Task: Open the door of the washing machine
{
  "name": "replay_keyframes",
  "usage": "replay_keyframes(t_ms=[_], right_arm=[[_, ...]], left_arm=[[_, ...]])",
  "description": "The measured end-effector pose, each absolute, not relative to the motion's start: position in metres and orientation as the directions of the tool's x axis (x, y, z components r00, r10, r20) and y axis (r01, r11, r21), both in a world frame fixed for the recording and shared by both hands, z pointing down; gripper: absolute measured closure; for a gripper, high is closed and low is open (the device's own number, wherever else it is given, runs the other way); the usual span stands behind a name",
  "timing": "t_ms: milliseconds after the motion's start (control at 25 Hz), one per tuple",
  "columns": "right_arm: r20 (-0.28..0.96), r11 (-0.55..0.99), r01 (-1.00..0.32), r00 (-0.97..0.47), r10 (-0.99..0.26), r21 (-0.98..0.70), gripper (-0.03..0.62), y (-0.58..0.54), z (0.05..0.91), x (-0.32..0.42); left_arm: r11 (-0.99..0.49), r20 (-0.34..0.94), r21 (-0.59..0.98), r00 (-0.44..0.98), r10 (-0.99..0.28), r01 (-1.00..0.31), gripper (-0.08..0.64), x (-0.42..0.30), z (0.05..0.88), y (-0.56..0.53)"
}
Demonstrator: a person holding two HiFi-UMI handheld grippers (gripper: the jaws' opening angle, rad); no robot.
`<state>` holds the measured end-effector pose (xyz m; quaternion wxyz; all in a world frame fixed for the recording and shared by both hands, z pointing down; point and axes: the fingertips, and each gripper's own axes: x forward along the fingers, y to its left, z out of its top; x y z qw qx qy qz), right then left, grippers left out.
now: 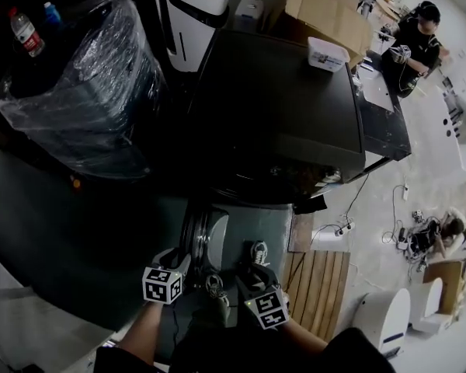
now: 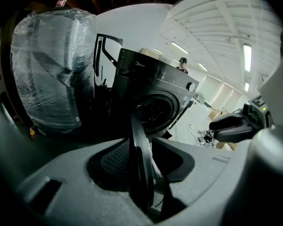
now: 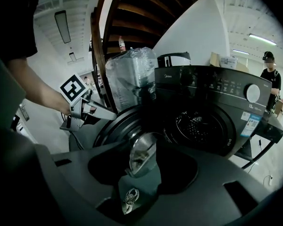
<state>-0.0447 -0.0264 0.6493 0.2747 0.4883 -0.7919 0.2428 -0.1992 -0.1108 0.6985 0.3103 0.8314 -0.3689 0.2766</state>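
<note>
A black front-loading washing machine (image 1: 279,107) stands ahead of me. Its round door (image 1: 204,235) is swung out toward me, and the drum opening (image 3: 198,128) shows dark behind it. In the left gripper view the door (image 2: 140,159) stands edge-on between the jaws of my left gripper (image 2: 141,173), which is shut on its rim. The right gripper view shows that gripper (image 3: 92,111) at the door's upper left edge. My right gripper (image 1: 252,282) hangs open in front of the door's glass (image 3: 141,149) and holds nothing.
A plastic-wrapped appliance (image 1: 85,92) stands left of the machine, with a water bottle (image 1: 25,31) behind it. A white box (image 1: 326,53) lies on the machine's top. A wooden pallet (image 1: 318,286), a power strip with cables (image 1: 334,230) and a person at a table (image 1: 415,41) are to the right.
</note>
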Motion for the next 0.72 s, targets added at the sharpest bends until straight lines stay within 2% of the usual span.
replay_keyframes(t_ms=[200,720], right_arm=[[0.661,0.461,-0.882,-0.405,-0.632,-0.100,0.414,-0.041,0.638,-0.065],[0.668,0.588,-0.802,-0.492,-0.559,-0.099,0.414,-0.065,0.629,-0.096]], left_arm=[[-0.445,0.677,0.309,0.523,-0.518,-0.841,0.405,-0.246,0.698,-0.137],[-0.340,0.684,0.184,0.369,-0.629,-0.922,0.405,-0.329,0.696,-0.219]])
